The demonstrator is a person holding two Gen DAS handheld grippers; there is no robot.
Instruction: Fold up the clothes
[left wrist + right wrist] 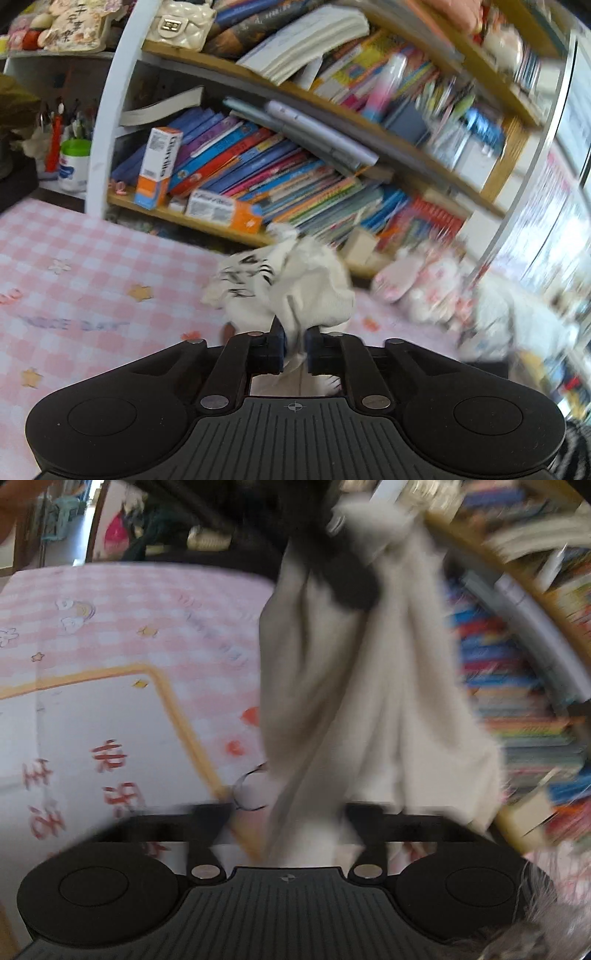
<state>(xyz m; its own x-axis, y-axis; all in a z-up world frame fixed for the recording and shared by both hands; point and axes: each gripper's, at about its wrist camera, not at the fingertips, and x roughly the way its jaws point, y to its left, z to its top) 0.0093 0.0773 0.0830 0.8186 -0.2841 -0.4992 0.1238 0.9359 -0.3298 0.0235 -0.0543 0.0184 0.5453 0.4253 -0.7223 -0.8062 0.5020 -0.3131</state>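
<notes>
A white garment with black markings is bunched up and held above the pink checked tablecloth. My left gripper is shut on a fold of it. In the right wrist view the same cream-white garment hangs down in long folds in front of the camera, with the left gripper's dark body gripping it near the top. My right gripper is open, its fingers spread wide on either side of the hanging cloth. The view is blurred by motion.
A wooden bookshelf packed with books stands behind the table. Orange and white boxes sit on its lower shelf. Pink and white soft things lie at the right. A printed mat with an orange border covers the table.
</notes>
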